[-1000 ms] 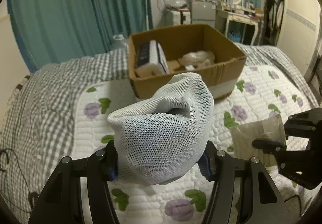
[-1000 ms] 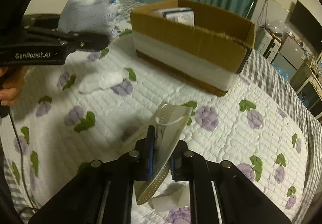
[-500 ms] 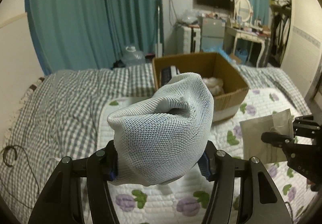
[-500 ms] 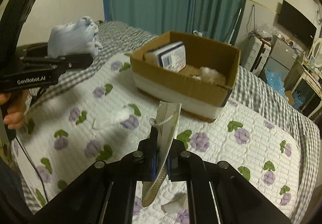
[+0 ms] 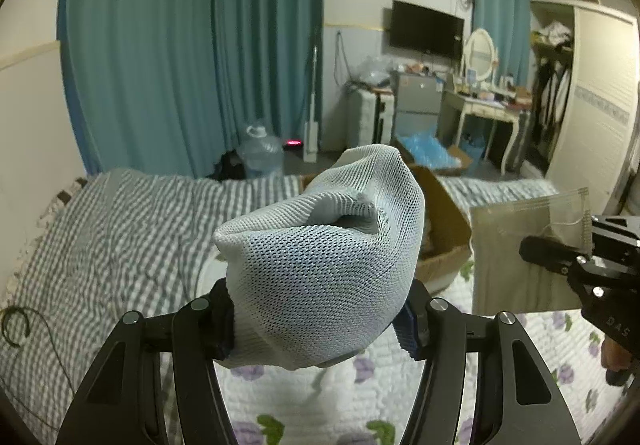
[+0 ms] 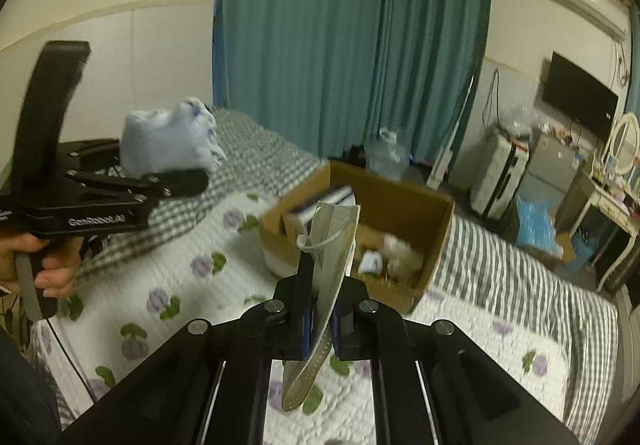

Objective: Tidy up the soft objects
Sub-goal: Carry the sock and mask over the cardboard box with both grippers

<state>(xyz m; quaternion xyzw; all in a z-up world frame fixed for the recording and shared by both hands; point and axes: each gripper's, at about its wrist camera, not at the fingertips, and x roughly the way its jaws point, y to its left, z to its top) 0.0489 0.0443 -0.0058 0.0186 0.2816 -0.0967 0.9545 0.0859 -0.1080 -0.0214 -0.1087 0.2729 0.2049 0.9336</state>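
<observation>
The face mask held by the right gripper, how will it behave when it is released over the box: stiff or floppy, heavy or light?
Probably floppy: the face mask curves and sags below the right gripper, pinched at one thin spot. Likely very light, since that small pinch holds the whole sheet up. It may flutter or drift rather than drop straight into the cardboard box; its ear loop hangs loose and could snag.

- A bed (image 6: 500,329) spread with a white quilted cover printed with purple flowers and green leaves (image 6: 180,285).
- A grey-and-white checked blanket (image 5: 120,229) lies over the bed, beyond and left of the quilt.
- An open brown cardboard box (image 6: 400,205) sits on the quilt near the blanket's edge.
- A thin black cable (image 5: 16,325) lies looped on the blanket, well apart from the box.
</observation>
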